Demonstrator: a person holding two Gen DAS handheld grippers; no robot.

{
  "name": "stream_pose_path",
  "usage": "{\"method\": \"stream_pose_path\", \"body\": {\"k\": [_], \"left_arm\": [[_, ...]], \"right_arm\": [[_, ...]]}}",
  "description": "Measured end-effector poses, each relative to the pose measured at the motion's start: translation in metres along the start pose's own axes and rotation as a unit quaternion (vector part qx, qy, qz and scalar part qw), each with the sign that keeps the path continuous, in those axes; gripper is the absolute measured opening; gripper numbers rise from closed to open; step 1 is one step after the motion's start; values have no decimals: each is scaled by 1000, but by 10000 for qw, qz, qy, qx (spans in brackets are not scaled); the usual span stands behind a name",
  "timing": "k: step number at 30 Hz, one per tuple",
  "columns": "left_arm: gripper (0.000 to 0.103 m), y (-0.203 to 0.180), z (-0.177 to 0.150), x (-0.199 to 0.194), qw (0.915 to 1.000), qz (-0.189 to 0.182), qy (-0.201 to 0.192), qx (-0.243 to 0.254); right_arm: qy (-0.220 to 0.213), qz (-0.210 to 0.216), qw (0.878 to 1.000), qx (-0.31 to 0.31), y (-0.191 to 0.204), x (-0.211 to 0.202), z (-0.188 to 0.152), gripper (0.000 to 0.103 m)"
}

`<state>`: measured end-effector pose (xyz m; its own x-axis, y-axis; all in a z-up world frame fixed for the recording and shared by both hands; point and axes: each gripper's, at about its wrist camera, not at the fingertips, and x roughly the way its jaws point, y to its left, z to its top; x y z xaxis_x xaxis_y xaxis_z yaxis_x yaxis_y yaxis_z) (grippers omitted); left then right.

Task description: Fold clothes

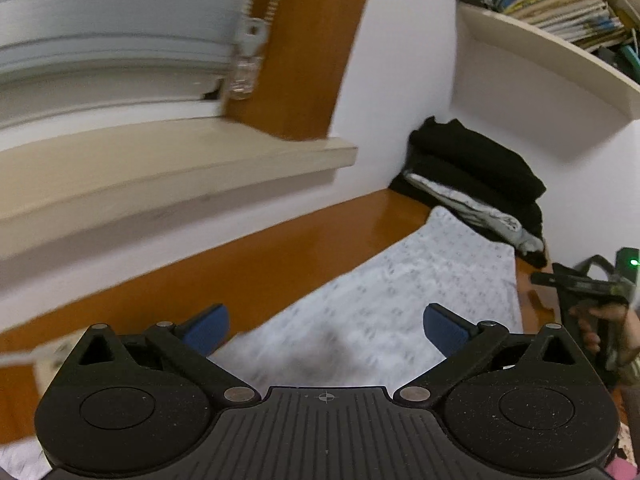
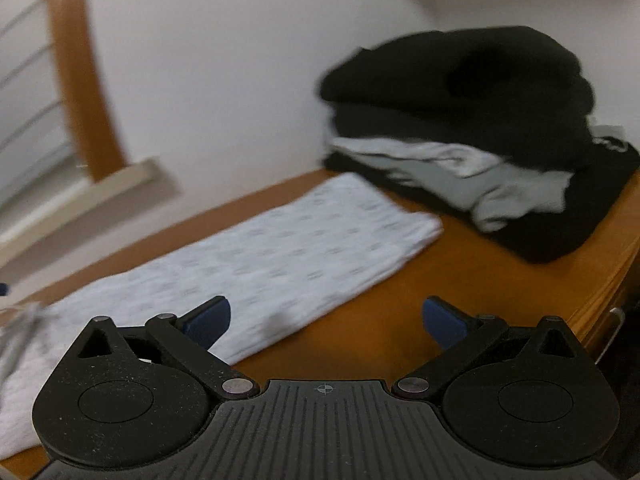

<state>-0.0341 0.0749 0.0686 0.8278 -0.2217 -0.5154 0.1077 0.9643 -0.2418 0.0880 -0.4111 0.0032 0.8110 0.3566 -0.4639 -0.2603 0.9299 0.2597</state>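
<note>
A white patterned garment [image 1: 400, 304] [image 2: 248, 264] lies flat as a long folded strip on the orange wooden table [image 1: 240, 272] [image 2: 400, 320]. My left gripper [image 1: 326, 330] hovers open above its near end, nothing between the blue pads [image 1: 208, 330]. My right gripper [image 2: 326, 322] is open too, over the garment's right edge and bare table, empty. In the left wrist view the right gripper [image 1: 576, 284] shows at the far right, held by a hand [image 1: 604, 326]. A pile of folded black and grey clothes [image 1: 476, 184] [image 2: 472, 128] sits in the far corner.
A window sill [image 1: 160, 176] and blind run along the wall on the left. A shelf of books [image 1: 568, 8] hangs above the corner pile. The table's right edge [image 2: 604, 280] drops off close to the pile.
</note>
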Motion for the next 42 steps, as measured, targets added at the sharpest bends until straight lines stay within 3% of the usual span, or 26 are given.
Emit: {"method": "stream_pose_path", "body": {"k": [3, 5, 7, 15, 17, 19, 23, 29, 33, 38, 41, 42], "left_arm": [[103, -20, 23, 29, 9999, -112, 85, 63], [103, -35, 37, 51, 9996, -179, 150, 125], [103, -51, 49, 74, 9992, -252, 198, 219], [103, -104, 77, 167, 9959, -737, 499, 162], [103, -115, 81, 190, 9949, -816, 591, 103], [103, -126, 85, 212, 9936, -894, 683, 45], [103, -148, 93, 256, 9907, -1050, 866, -72], [103, -169, 107, 312, 9837, -1258, 1124, -617], [103, -182, 101, 330, 9800, -1355, 1306, -646], [102, -186, 100, 332, 9824, -1180, 1397, -387], [91, -188, 100, 332, 9833, -1074, 1450, -230], [74, -189, 100, 333, 9835, -1038, 1468, -178]], "right_arm": [[78, -52, 9998, 150, -17, 18, 10, 85], [116, -51, 9997, 192, -24, 28, 17, 63], [164, -19, 9998, 115, -26, 35, 21, 51], [178, -101, 9997, 154, -40, 56, 37, 49], [184, -116, 9997, 83, -42, 61, 38, 16], [167, 33, 9998, 103, -44, 64, 38, 9], [-45, 353, 9994, -35, -35, 56, 40, 8], [-240, 757, 9934, -828, 10, 42, 29, 8], [-212, 976, 9860, -1334, 42, 41, 14, 8], [-138, 954, 9807, -1700, 62, 49, 5, 8], [-147, 978, 9808, -1683, 64, 50, 4, 8], [-156, 980, 9808, -1677, 64, 50, 4, 8]]}}
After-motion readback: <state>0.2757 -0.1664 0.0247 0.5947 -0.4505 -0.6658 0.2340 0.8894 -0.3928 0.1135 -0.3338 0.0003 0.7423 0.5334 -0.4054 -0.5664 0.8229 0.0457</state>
